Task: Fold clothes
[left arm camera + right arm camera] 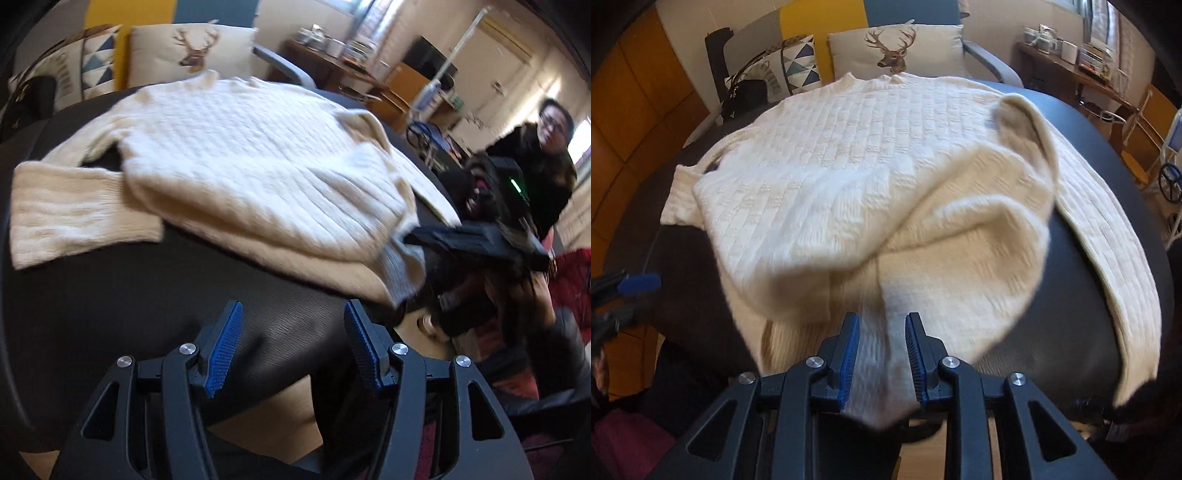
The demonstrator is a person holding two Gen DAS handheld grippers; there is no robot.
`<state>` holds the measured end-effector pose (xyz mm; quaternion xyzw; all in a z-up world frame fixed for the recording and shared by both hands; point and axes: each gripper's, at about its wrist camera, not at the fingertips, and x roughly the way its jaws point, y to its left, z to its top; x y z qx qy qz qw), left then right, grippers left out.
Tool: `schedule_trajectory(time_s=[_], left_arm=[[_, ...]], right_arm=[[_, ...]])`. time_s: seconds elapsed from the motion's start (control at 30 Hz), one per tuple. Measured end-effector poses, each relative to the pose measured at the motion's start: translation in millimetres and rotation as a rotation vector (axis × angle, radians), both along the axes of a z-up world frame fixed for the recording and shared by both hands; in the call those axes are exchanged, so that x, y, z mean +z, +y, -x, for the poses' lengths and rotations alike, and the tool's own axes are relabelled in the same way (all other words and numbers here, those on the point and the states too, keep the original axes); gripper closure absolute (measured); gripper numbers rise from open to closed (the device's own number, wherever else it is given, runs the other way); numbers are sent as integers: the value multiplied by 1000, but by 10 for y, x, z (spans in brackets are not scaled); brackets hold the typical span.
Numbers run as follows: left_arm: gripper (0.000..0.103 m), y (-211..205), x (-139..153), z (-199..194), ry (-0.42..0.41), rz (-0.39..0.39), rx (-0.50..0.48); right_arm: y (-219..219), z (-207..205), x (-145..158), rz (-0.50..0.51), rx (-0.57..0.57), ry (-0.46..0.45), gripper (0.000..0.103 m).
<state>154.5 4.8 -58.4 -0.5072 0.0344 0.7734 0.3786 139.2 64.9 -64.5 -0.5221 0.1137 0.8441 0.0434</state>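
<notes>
A cream cable-knit sweater (849, 177) was seen spread over a dark round table (122, 280), neckline toward the far edge. One sleeve (74, 214) was laid flat across the tabletop, out to the left in the left wrist view. The other sleeve (1108, 266) was trailed down the table's right side toward its rim. The near hem had been turned up in a loose fold (960, 258) over the body of the garment.

The right gripper (882, 363) was held at the near edge of the sweater, angled downward. Its blue-padded fingers (849, 354) were parted a little, with a strip of knit fabric lying between them; the pads were not seen pressing on it, and a gap was visible at each side.

The left gripper (293, 350) was held over bare tabletop, near the sweater's hem but apart from it. Its fingers (225, 347) were spread wide, with nothing between them.

Two cushions (897, 48) were noted on a chair behind the table, one printed with a deer head. A person (539, 158) was visible at the right of the left wrist view, much blurred.
</notes>
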Motion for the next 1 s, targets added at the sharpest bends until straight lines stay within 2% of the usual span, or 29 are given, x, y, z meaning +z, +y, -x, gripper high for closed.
schedule_trajectory(time_s=[0.13, 0.23, 0.27, 0.33, 0.43, 0.53, 0.63, 0.77, 0.83, 0.9, 0.97, 1.0], left_arm=[[43, 92, -34, -74, -5, 9, -38], [43, 107, -40, -62, -9, 12, -45], [43, 96, -46, -47, -13, 11, -40], [43, 76, -57, -5, -21, 4, -27], [43, 26, -61, 59, -36, -15, -3], [43, -22, -51, 102, -31, -22, 7], [43, -67, -66, 160, -43, -33, 26], [43, -101, -130, 225, -76, -52, 49], [43, -90, -167, 252, -90, -50, 55], [43, -86, -182, 263, -96, -45, 57], [43, -75, -185, 264, -98, -37, 52], [43, -70, -182, 260, -96, -31, 51]], right_arm=[[49, 296, -257, -69, -3, -72, 77], [90, 330, -302, -71, -11, -63, 76], [85, 335, -311, -76, -9, -72, 82], [87, 304, -245, -102, -41, -67, 100], [165, 156, 14, -13, -82, 17, 101], [188, -198, 503, -42, -117, 106, 101], [456, -839, 873, -76, -212, 146, 101], [810, -1575, 795, -89, -372, 59, 101], [961, -1837, 564, -124, -489, -37, 101], [1032, -1981, 411, -142, -560, -54, 98], [945, -1868, 384, -96, -508, -13, 98], [796, -1721, 474, -135, -434, 38, 98]])
